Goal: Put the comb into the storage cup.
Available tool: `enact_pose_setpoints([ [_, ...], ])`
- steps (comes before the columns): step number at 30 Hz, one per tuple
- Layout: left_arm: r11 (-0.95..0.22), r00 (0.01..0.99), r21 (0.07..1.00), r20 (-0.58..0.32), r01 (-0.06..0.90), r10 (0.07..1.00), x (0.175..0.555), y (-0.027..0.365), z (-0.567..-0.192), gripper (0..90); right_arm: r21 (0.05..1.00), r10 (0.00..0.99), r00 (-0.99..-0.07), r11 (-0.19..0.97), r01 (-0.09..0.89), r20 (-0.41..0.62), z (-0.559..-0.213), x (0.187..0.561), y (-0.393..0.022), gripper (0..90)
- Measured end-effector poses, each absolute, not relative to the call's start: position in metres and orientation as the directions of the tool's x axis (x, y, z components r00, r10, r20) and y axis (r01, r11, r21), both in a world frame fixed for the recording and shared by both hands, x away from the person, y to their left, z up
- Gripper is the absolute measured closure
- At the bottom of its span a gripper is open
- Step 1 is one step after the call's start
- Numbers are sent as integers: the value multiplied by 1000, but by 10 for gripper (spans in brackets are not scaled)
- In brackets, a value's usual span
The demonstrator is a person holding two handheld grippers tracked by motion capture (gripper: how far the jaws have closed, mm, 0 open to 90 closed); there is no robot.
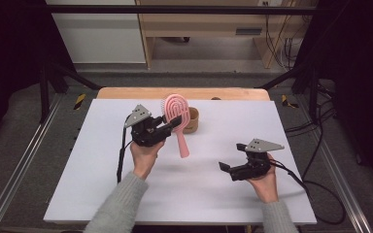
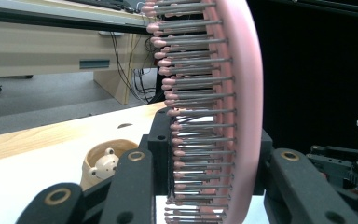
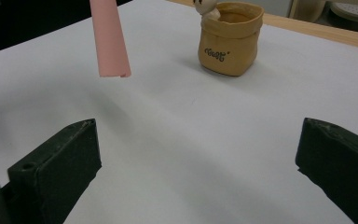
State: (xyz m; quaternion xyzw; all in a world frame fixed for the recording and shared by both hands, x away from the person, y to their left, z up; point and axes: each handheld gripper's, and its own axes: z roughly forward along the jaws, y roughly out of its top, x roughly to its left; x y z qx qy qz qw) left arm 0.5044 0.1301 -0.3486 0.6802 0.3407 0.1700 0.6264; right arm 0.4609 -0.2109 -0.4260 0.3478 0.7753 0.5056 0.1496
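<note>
A pink hairbrush [image 1: 177, 114] is held off the white table, head up and handle slanting down toward me. My left gripper [image 1: 171, 125] is shut on the brush's head near its lower part. In the left gripper view the bristles and pink rim [image 2: 242, 93] stand upright between the black jaws of that gripper [image 2: 209, 179]. My right gripper [image 1: 232, 158] sits low at the right front, open, pointing left, with nothing between its jaws [image 3: 196, 149]. The brush's handle end [image 3: 109, 42] hangs ahead of it. A tan sack-shaped pot [image 1: 192, 120] stands behind the brush.
The pot [image 3: 228, 39] has a small bear figure at its rim [image 2: 103, 165]. The white board [image 1: 126, 194] lies on a wooden table whose edge [image 1: 126, 92] shows at the back. Metal rails run along both sides, and cables trail at the right.
</note>
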Motion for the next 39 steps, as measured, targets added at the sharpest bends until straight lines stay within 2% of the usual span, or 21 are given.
enact_pose_setpoints([
  [39, 4, 703, 971, -175, 238, 690, 535, 123, -331, 643, 891, 684, -714, 222, 396, 147, -448, 457, -245, 2],
])
